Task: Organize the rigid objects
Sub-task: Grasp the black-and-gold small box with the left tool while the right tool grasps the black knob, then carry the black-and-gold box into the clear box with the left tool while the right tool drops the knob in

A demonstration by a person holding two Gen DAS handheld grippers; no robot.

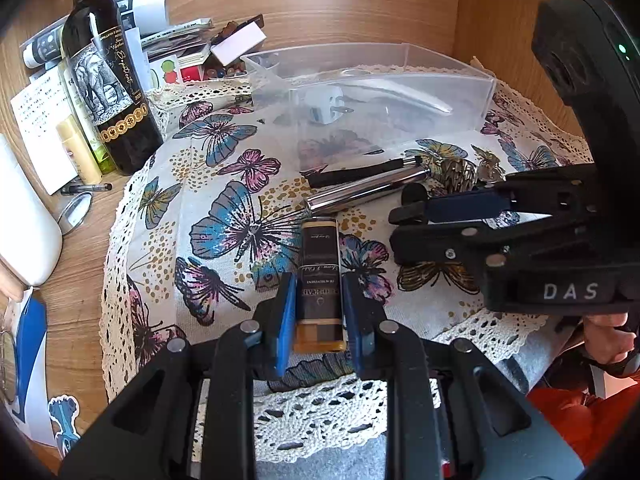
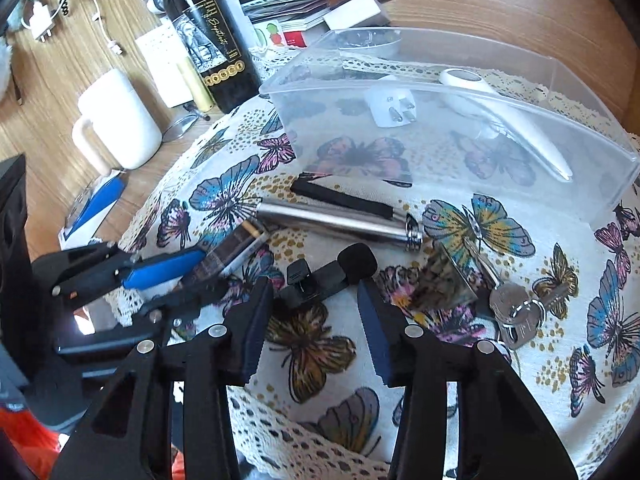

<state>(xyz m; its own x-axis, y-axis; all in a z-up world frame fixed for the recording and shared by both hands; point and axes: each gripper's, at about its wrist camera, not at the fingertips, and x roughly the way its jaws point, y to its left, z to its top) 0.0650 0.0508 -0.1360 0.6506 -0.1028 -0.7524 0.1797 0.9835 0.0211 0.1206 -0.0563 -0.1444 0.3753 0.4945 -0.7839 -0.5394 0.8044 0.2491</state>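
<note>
**benchmonkey:** ok, left to right. The left gripper point(image 1: 319, 312) is closed on the small dark bottle point(image 1: 320, 280), blue pads tight against both of its long sides, gold cap end toward the camera. The bottle's long axis runs straight out along the fingers, its far end near the silver tube point(image 1: 366, 192), towards the middle of the butterfly cloth point(image 1: 224, 216). Can't tell if it's lifted or resting on the cloth.

**umi_lurker:** and the right one?

**benchmonkey:** The right gripper point(image 2: 316, 320) is wide open with nothing in it. Just ahead of its tips is a little black clip mic point(image 2: 328, 270), lying crosswise to the fingers, foam head to the right. Past that, the silver tube and a black stick point(image 2: 342, 200) lie side by side, both running left-right. Keys point(image 2: 516, 308) sit further right, toward the cloth's right edge.

**umi_lurker:** where does it all go?

**benchmonkey:** My guess is the clear bin point(image 2: 480, 92) at the back edge of the cloth. It already has a white plug point(image 2: 390, 110) and a white pen-shaped thing point(image 2: 508, 120) in it. The bin lies straight ahead of the left gripper, beyond the tube and stick, so the bottle has to travel forward over those two. The mic is the right gripper's job: it's the nearer one, and the mic sits right off its open tips.
</note>
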